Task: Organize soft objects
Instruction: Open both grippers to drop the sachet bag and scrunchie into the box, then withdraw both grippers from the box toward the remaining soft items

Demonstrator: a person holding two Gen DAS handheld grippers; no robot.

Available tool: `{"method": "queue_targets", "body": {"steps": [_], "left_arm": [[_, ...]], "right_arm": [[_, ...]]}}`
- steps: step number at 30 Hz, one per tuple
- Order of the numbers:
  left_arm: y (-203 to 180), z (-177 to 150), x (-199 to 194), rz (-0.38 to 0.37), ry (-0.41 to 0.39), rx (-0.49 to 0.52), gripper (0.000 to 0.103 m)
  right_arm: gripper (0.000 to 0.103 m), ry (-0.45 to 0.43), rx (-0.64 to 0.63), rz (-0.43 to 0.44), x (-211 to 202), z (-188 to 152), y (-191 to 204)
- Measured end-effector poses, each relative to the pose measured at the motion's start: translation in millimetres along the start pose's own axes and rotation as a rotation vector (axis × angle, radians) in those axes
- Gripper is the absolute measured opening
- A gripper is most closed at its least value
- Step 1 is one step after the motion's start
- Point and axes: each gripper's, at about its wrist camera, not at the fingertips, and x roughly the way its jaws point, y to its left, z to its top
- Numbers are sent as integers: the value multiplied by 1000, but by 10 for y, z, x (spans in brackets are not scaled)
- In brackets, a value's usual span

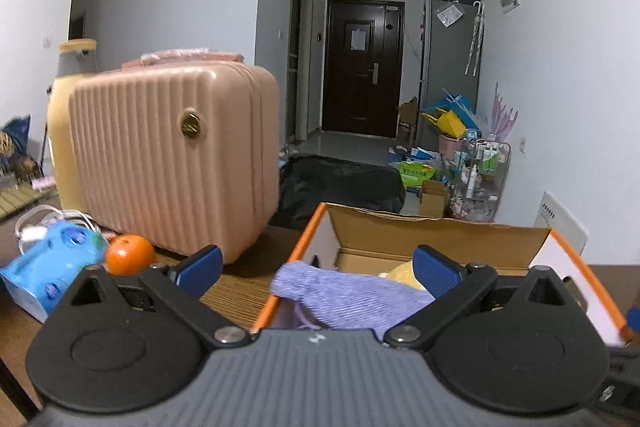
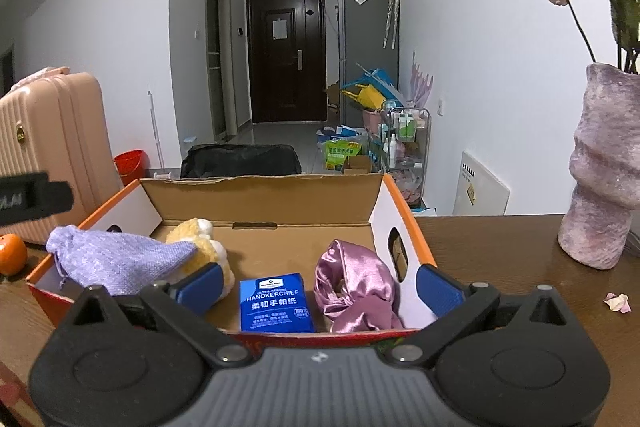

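On the wooden bench [image 2: 500,251], from the left: a pink suitcase [image 1: 172,155], an orange [image 1: 130,254], then an open cardboard box [image 2: 260,203]. Inside it lie a lilac knit pouch [image 2: 116,259], a yellow plush toy [image 2: 200,235], a blue handkerchief pack [image 2: 276,303] and a shiny pink satin bag [image 2: 356,287]. The left claw [image 1: 320,267] and right claw [image 2: 320,285] both gape wide, holding nothing. A vase [image 2: 600,167] stands far right.
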Motion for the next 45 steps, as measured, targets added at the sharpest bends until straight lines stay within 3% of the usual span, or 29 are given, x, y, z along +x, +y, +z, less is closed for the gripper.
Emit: {"method": "queue_targets", "body": {"steps": [11, 30, 37, 45], "left_arm": [[91, -282, -366, 0, -92, 131, 103], [608, -581, -1047, -21, -141, 147, 103], [823, -663, -1319, -3, -153, 114, 103], [1126, -698, -1690, -40, -167, 25, 103]], "right_arm": [[103, -30, -40, -7, -252, -116, 20], [103, -57, -45, -6, -832, -400, 3], [103, -59, -41, 3, -1114, -576, 41], [103, -74, -41, 22, -1525, -781, 133]]}}
